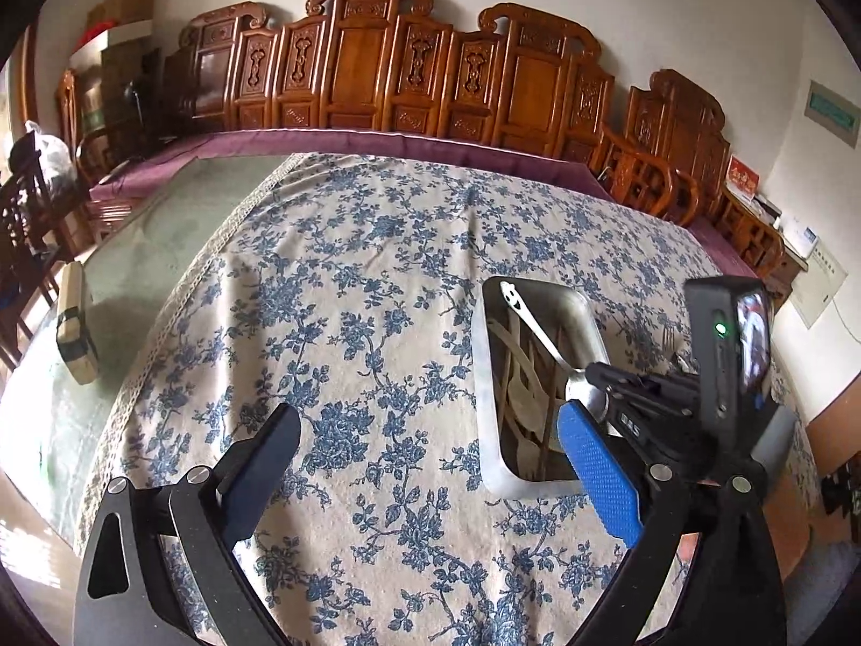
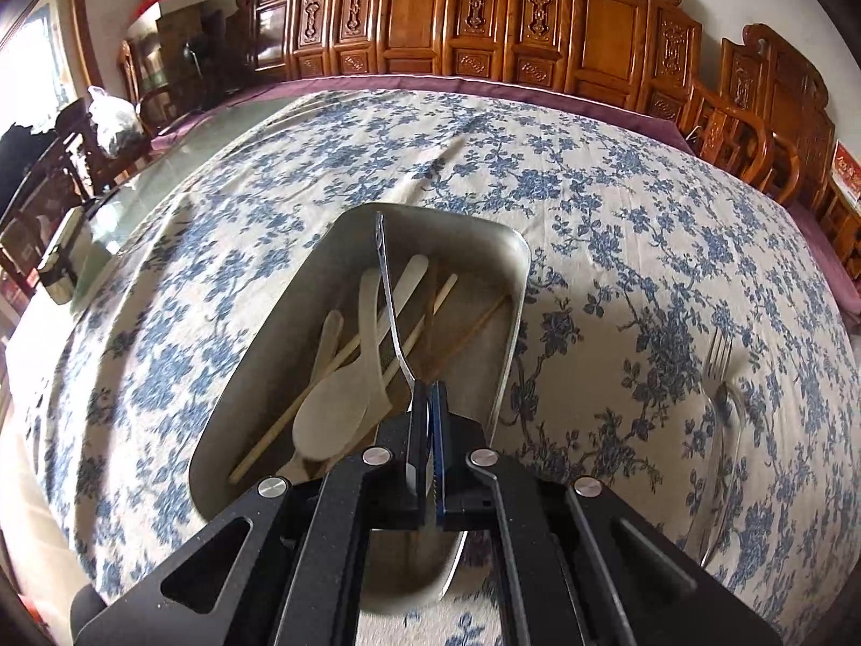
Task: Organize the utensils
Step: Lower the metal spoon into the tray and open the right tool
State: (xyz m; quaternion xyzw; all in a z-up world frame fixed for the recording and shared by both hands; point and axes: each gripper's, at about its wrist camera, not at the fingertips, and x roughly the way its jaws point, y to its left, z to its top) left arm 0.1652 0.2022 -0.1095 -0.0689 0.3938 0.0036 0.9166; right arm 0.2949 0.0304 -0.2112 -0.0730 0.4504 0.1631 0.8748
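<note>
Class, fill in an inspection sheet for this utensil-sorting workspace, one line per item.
Surface: blue floral tablecloth, wrinkled.
Job's things: metal tray holding wooden spoons and chopsticks; metal spoon over tray; fork on cloth beside it.
Clutter: wooden block at left.
Grippers: right gripper shut on metal spoon; left gripper open, holding nothing.
Cables: nothing seen.
Surroundings: carved wooden chairs along wall.

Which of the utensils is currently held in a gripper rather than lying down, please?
The metal spoon: the right gripper is shut on its bowl end, handle poking out over the tray. The wooden spoons lie in the tray; the fork lies on the tablecloth.
</note>
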